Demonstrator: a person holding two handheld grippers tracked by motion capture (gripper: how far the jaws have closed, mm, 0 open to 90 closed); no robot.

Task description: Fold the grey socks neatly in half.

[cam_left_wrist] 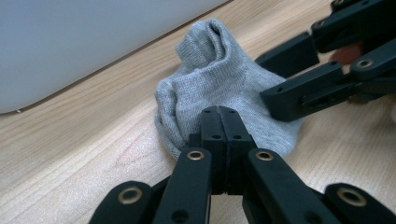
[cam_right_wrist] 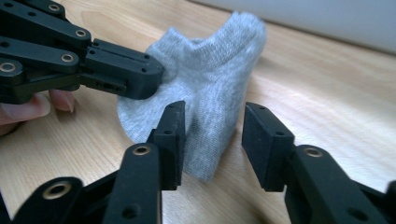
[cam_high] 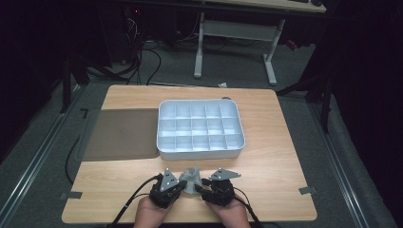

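Pale wood table (cam_high: 119, 190) carries a white divided tray (cam_high: 200, 150) at centre frame; low in the frame a small grey knit sock (cam_high: 192, 179) stands bunched between two grippers. Left gripper (cam_left_wrist: 219, 126) is clamped on its near edge; right gripper (cam_right_wrist: 212, 135) has its jaws apart around a fold, perhaps touching. Judged step: securing the sock; next, the right should pinch so it can be folded or lifted toward the tray

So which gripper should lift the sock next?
Probably the left gripper: its jaws are shut on the grey sock. The right gripper is open, with only a fold of sock between its jaws.
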